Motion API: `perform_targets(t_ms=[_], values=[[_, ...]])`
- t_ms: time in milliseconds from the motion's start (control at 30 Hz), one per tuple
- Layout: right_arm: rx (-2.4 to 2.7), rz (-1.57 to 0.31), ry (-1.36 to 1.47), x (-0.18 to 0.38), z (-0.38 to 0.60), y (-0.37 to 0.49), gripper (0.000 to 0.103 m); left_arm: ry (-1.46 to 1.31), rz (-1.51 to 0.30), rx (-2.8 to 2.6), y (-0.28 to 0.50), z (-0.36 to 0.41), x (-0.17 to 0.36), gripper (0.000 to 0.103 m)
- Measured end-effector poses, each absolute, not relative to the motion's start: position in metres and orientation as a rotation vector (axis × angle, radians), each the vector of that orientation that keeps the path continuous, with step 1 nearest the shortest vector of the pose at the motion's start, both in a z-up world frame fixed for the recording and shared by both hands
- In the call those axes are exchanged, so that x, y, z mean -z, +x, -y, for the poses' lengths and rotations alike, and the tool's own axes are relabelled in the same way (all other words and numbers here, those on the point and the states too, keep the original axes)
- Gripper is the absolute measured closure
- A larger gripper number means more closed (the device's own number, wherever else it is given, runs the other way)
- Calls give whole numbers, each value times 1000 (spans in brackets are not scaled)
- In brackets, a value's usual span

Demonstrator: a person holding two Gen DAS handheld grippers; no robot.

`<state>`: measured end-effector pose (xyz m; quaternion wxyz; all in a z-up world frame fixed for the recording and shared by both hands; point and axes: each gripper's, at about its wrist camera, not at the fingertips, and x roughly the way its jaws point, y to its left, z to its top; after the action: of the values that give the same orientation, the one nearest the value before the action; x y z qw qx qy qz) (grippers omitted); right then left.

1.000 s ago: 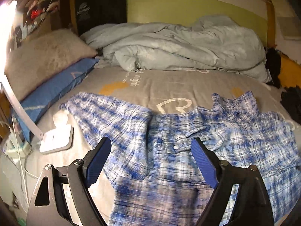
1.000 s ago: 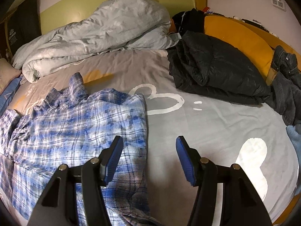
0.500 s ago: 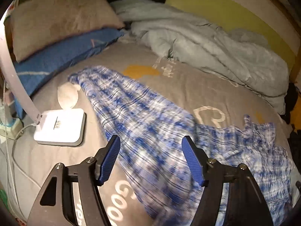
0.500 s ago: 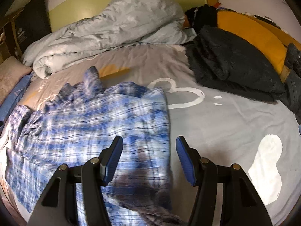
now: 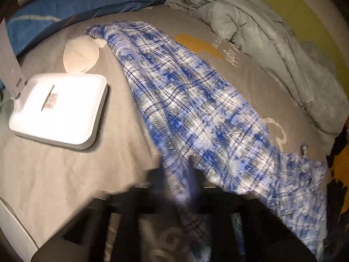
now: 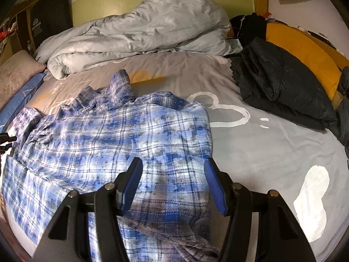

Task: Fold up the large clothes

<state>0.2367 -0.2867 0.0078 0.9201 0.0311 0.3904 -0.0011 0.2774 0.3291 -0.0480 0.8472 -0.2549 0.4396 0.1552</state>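
Observation:
A blue and white plaid shirt (image 6: pixel 113 139) lies spread on the grey bed sheet (image 6: pixel 250 144). In the left wrist view its long sleeve (image 5: pixel 185 100) stretches from the far left toward me. My left gripper (image 5: pixel 176 183) is low at the sleeve's near end; it is dark and blurred, with cloth running between the fingers, so its state is unclear. My right gripper (image 6: pixel 173 187) is open, with its blue pads over the shirt's right hem.
A white lamp base (image 5: pixel 59 109) sits on the sheet left of the sleeve. A crumpled grey duvet (image 6: pixel 135 35) lies along the far side, a black jacket (image 6: pixel 281 83) at the right, and a blue pillow (image 5: pixel 72 2) at the left.
The left gripper swung left and dropped low onto the sleeve's near end. The right gripper shifted left over the shirt's right hem and stayed open.

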Motion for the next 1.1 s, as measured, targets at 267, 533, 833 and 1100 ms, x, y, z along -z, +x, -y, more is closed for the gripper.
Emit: perform_targets(t_ms=[267,533,833,1100], values=[[9,-798,58,-10,287,235,47,-337,-607,-177,232,-257,-35,101],[16,-797,51,-9,285,232,47,-140,-661,119,206,-133,-28,100],[21,-797,46,-10,286,229,47,-92,-715,178,204,-100,-12,56],[20,-819,28,-4,280,232,47,-261,-642,119,206,-151,-37,42]])
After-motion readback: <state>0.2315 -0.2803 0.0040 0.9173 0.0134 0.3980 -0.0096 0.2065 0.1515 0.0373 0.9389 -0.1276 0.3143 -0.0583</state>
